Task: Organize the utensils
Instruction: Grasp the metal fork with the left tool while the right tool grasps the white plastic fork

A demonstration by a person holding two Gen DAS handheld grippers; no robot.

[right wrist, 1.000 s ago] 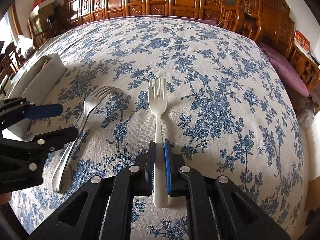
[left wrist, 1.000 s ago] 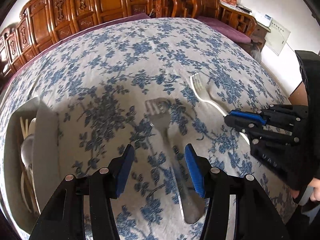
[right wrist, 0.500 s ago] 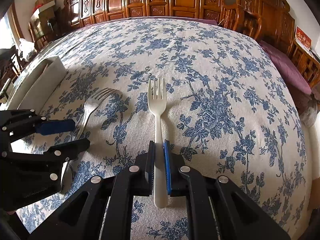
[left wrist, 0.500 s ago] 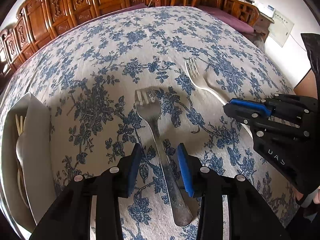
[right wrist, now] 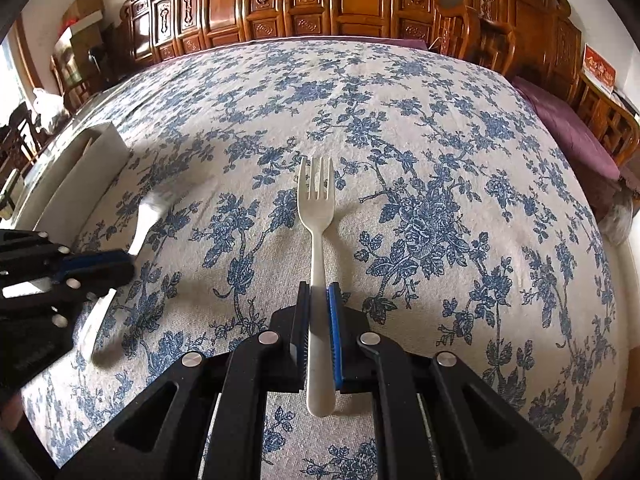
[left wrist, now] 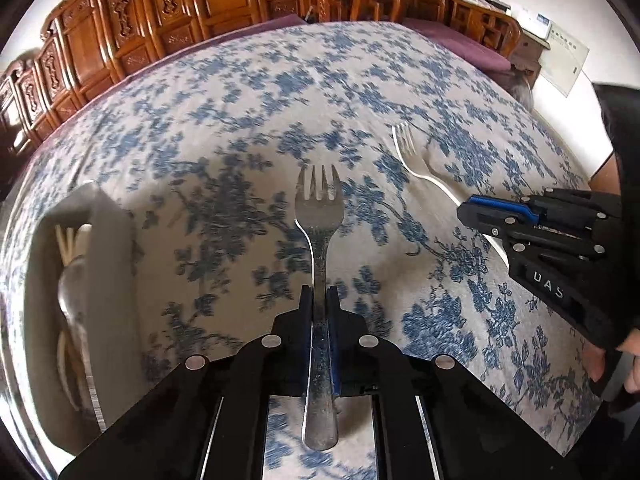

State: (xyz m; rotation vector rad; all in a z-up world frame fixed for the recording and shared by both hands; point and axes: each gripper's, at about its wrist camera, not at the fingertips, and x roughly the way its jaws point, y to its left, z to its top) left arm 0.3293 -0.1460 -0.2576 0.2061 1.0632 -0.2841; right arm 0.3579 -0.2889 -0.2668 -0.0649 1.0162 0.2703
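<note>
The left gripper (left wrist: 320, 300), whose jaws have just been closing, is now clamping the handle of the tarnished metal fork (left wrist: 319, 216), tines projecting ahead of the jaws. The right gripper (right wrist: 319, 300) is pinching the stem of the slim white plastic fork (right wrist: 316, 208), head likewise ahead of its jaws, over the blue-floral tablecloth (right wrist: 420, 128). Both forks are secured but not yet stowed; the white utensil tray (left wrist: 116, 256), well left of the left jaws, is already holding a spoon (left wrist: 70, 280) and chopsticks.

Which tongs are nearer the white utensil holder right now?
Left. The left tongs, shut on the metal fork, sit beside the white utensil holder; the right tongs, clamping the white fork, sit farther off.
</note>
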